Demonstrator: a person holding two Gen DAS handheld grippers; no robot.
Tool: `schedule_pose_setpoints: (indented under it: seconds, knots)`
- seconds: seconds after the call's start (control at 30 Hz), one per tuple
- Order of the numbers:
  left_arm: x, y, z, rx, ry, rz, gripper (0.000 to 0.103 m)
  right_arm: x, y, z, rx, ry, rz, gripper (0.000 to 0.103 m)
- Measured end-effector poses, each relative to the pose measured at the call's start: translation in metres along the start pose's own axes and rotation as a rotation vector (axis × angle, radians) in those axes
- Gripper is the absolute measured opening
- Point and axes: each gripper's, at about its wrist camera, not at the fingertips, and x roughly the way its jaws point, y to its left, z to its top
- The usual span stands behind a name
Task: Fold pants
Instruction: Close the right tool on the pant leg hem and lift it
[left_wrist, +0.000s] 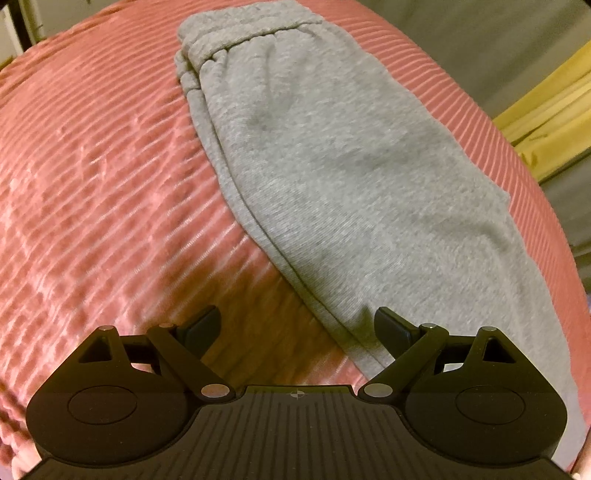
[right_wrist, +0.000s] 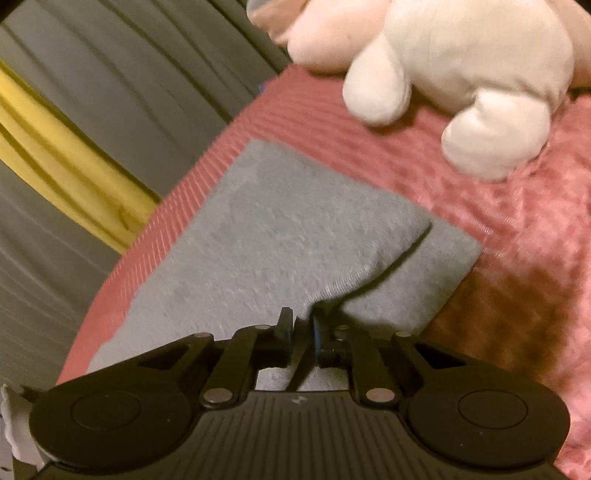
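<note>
While grey fleece sweatpants (left_wrist: 332, 166) lie folded lengthwise on a ribbed pink bedspread (left_wrist: 103, 184), elastic waistband farthest away, the left gripper (left_wrist: 297, 332) hovers with jaws wide above their near edge; from the right wrist, the right gripper (right_wrist: 303, 328) pinches a fold of the sweatpants (right_wrist: 280, 236), a white plush toy (right_wrist: 472, 74) beyond

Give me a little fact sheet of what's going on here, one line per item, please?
surface: pink ribbed bedspread
pants: grey sweatpants, laid long with the legs stacked, waistband at the far end
left hand-held gripper: open, above the bedspread by the pants' near edge, holding nothing
right hand-held gripper: shut on a pinch of the pants
other item: white plush toy on the bedspread beyond the pants
background: yellow cloth beside the bed
fold progress: halved lengthwise, not yet folded crosswise
</note>
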Motion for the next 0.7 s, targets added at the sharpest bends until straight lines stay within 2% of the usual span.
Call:
schedule_pose_setpoints:
  seconds: [0.03,0.1,0.23,0.27,0.33,0.4,0.5,0.6,0.7]
  knots:
    - [0.0,0.0,0.0,0.0,0.001,-0.001,0.094,0.003,0.0,0.001,0.002,0.011,0.001,0.012]
    - [0.0,0.001,0.0,-0.003,0.002,-0.005,0.094,0.001,0.004,0.001,-0.026,-0.011,0.002,0.004]
    - [0.0,0.003,0.0,-0.013,0.005,-0.013,0.094,-0.017,0.018,-0.003,-0.121,-0.089,-0.005,0.003]
    - [0.0,0.003,0.0,-0.013,0.006,-0.011,0.094,-0.015,0.019,-0.004,-0.149,-0.079,-0.04,0.003]
    - [0.001,0.001,0.0,-0.008,0.009,-0.009,0.094,0.002,0.021,-0.007,-0.2,0.003,-0.15,0.003]
    - [0.002,-0.001,0.0,-0.004,0.012,-0.007,0.094,0.01,0.026,-0.007,-0.215,0.036,-0.187,0.004]
    - [0.001,0.001,0.001,-0.016,0.011,-0.014,0.094,0.01,0.04,-0.009,-0.295,0.021,-0.237,0.007]
    - [0.0,0.002,0.0,-0.018,0.004,-0.021,0.094,0.009,0.04,-0.007,-0.286,0.01,-0.254,0.012]
    - [0.0,0.003,-0.001,-0.022,0.008,-0.023,0.094,0.003,0.035,-0.006,-0.25,-0.022,-0.272,0.029]
